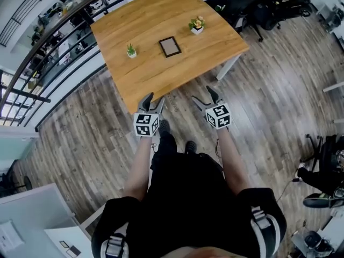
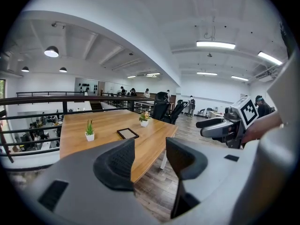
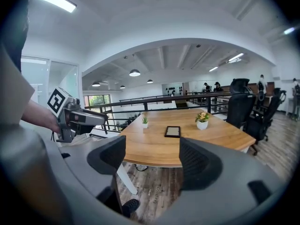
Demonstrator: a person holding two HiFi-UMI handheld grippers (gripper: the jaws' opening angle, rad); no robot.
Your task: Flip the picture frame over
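Left gripper [image 1: 152,98] and right gripper [image 1: 205,96] were released, empty, short of the desk [image 1: 161,77]. Best reach the frame [image 1: 170,46] mid-desk and pinch an edge.

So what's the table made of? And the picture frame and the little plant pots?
Table: looks like wood or a wood-look laminate, matte, with streaky grain lines. Frame: dark smooth border, wood or plastic, too small to tell. Left pot and right pot: plain white, maybe ceramic or plastic.
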